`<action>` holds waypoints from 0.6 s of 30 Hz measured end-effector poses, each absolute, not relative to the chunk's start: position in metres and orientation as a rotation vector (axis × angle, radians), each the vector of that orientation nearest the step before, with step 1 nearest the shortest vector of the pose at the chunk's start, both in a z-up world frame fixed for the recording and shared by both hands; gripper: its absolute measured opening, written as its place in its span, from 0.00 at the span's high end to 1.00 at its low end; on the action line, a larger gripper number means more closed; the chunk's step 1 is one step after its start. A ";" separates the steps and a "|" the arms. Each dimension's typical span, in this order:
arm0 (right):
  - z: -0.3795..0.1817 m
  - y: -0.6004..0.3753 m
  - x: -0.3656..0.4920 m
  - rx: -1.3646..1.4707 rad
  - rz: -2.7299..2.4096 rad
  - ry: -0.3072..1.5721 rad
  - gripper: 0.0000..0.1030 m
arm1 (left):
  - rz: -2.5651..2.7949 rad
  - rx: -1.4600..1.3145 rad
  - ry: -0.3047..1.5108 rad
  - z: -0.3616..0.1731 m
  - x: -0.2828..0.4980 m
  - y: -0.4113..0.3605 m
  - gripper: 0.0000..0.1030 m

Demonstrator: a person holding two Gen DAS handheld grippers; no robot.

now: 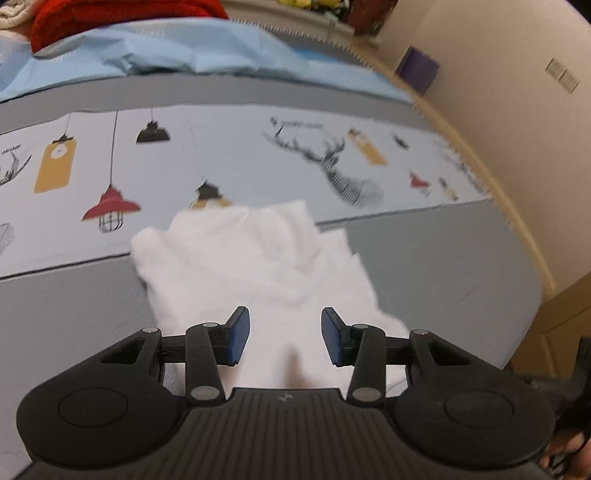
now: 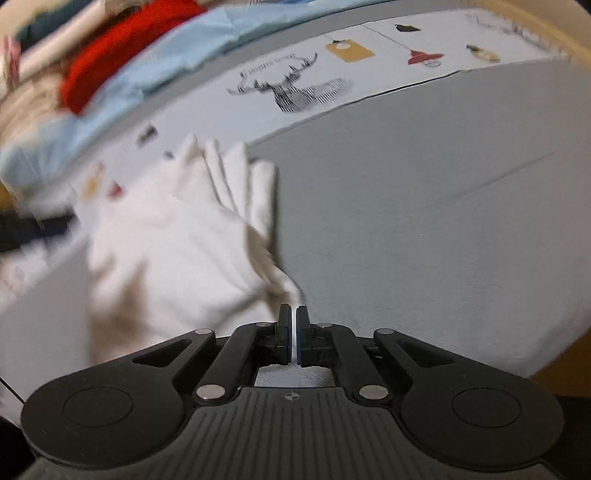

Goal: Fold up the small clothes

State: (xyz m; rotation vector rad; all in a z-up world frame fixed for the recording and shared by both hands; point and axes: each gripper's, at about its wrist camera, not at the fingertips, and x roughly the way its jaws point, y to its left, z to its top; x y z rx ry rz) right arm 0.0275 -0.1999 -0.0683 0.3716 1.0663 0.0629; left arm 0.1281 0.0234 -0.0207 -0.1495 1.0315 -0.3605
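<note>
A small white garment (image 1: 255, 266) lies partly folded on the grey bed cover. My left gripper (image 1: 284, 338) is open just above its near edge, one blue pad on each side, holding nothing. In the right wrist view the same white garment (image 2: 177, 243) spreads to the left, with bunched folds at its far end. My right gripper (image 2: 294, 334) is shut on a corner of the garment, and a thin strip of white cloth shows between the pads. This view is blurred.
A printed sheet with lamps and a deer head (image 1: 340, 170) covers the middle of the bed. A light blue cloth (image 1: 177, 55) and a red garment (image 1: 110, 18) lie at the far side. A beige wall (image 1: 498, 92) stands to the right.
</note>
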 end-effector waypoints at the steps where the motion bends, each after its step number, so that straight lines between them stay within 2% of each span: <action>1: -0.068 -0.200 0.031 0.404 0.076 1.050 0.89 | -0.357 -0.150 1.039 -0.022 0.128 0.025 0.55; 3: -0.071 -0.202 0.043 0.455 0.098 1.023 0.72 | -0.352 -0.149 1.040 -0.023 0.127 0.026 0.55; 5: -0.077 -0.199 0.054 0.476 0.127 1.026 0.66 | -0.347 -0.144 1.038 -0.021 0.125 0.031 0.55; 8: -0.088 -0.187 0.070 0.501 0.169 1.056 0.66 | -0.342 -0.137 1.046 -0.021 0.121 0.036 0.55; 10: -0.090 -0.176 0.075 0.407 0.155 1.056 0.89 | -0.342 -0.126 1.053 -0.019 0.118 0.038 0.55; 12: -0.081 -0.174 0.072 0.384 0.138 1.030 0.93 | -0.349 -0.101 1.065 -0.020 0.115 0.041 0.55; 18: 0.003 -0.171 0.028 0.418 0.278 0.815 0.94 | -0.409 -0.018 1.084 -0.022 0.106 0.037 0.55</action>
